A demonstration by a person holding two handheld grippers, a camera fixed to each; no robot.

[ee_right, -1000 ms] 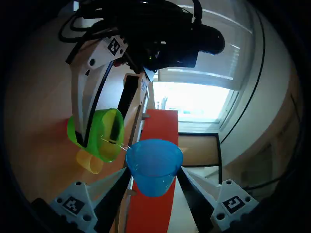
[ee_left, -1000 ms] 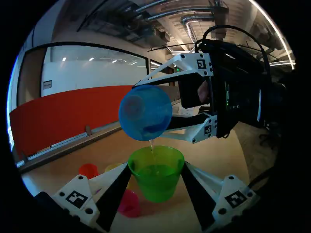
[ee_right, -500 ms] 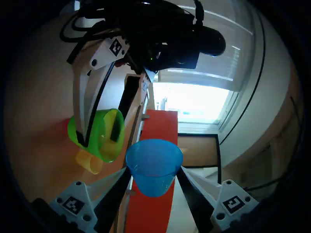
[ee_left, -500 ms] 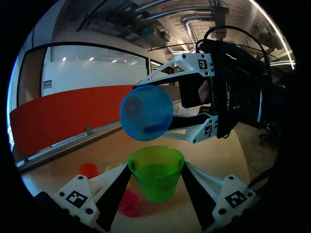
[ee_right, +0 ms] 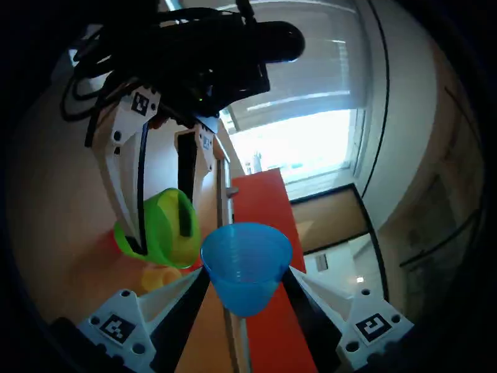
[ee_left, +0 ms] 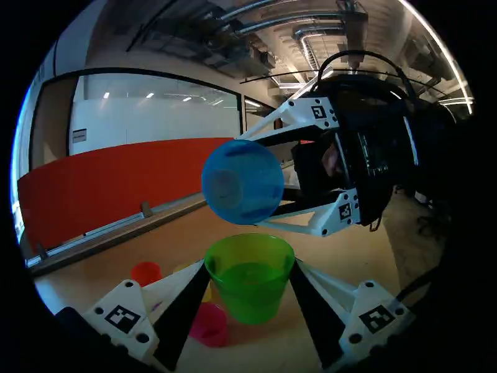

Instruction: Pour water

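Note:
In the left gripper view my left gripper point(ee_left: 250, 283) is shut on a green cup point(ee_left: 250, 276), held upright above the wooden table point(ee_left: 348, 248), with water in its lower part. Just above it hangs a blue cup point(ee_left: 242, 181), tipped on its side with its bottom toward the camera, and the right gripper's white fingers point(ee_left: 292, 121) clamp it. No stream runs from it. In the right gripper view my right gripper point(ee_right: 247, 273) is shut on the blue cup point(ee_right: 246, 267). The green cup point(ee_right: 163, 231) sits left of it between the left gripper's fingers point(ee_right: 121, 180).
Small cups stand on the table below the green one: a red one point(ee_left: 146, 272), a pink one point(ee_left: 208, 323) and a yellow one point(ee_right: 156, 276). An orange wall point(ee_left: 99, 180) with a rail runs along the table's far edge. A bright window point(ee_right: 292, 140) lies beyond.
One second ago a thin stream ran from the blue cup into the green one; it has stopped. The blue cup has moved up and to the right, away from the green cup's rim.

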